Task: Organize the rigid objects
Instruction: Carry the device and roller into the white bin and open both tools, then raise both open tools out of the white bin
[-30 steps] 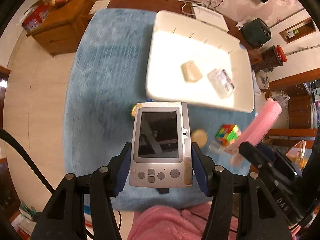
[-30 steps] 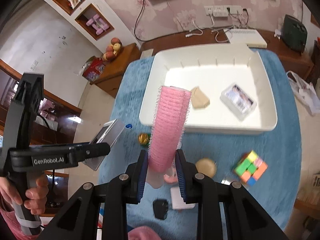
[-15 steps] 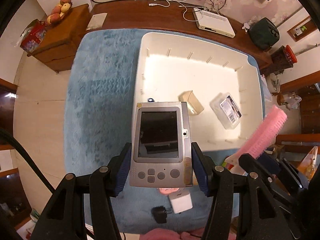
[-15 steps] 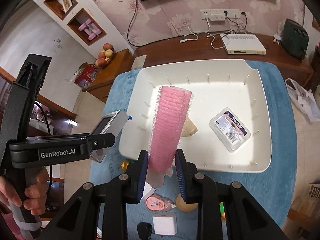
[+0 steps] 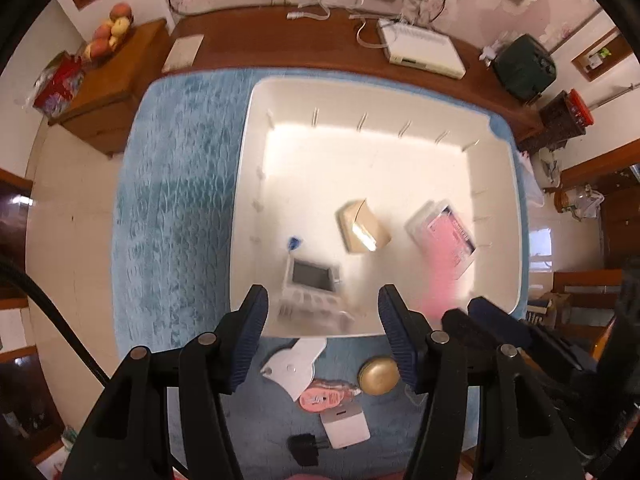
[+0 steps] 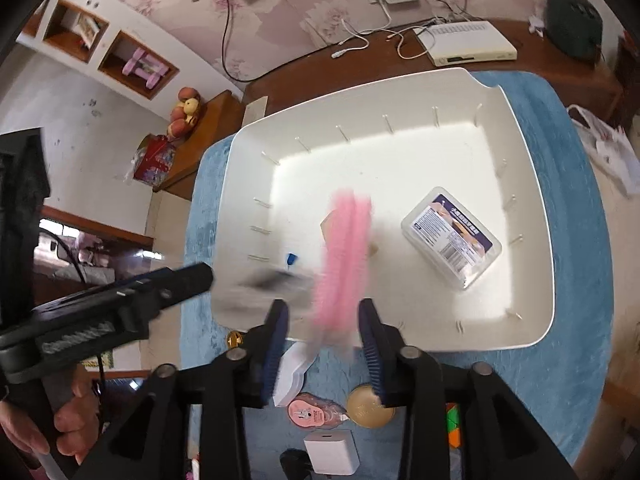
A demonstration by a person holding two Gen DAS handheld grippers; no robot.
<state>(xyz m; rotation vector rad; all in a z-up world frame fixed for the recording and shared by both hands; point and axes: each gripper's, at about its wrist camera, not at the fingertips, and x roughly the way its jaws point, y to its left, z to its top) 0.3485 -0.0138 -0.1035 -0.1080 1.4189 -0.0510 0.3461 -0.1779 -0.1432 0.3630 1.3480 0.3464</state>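
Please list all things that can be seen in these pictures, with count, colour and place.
tray: 1, white, on the blue mat
blue mat: 1, under the tray
handheld device: 1, silver, blurred, in the tray's near left part
pink roller: 1, blurred, over the tray between the right gripper's jaws
tan box: 1, tray middle
clear case: 1, tray right
gold disc: 1, mat, near side
white charger: 1, mat
left gripper: black, jaws opening, empty
right gripper: black, jaws opening

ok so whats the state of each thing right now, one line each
left gripper: jaws opening, nothing pressed
right gripper: jaws opening, roller free between them
silver device: blurred, released above the tray
pink roller: blurred, released above the tray
white tray: open
clear box: lid shut, flat in tray
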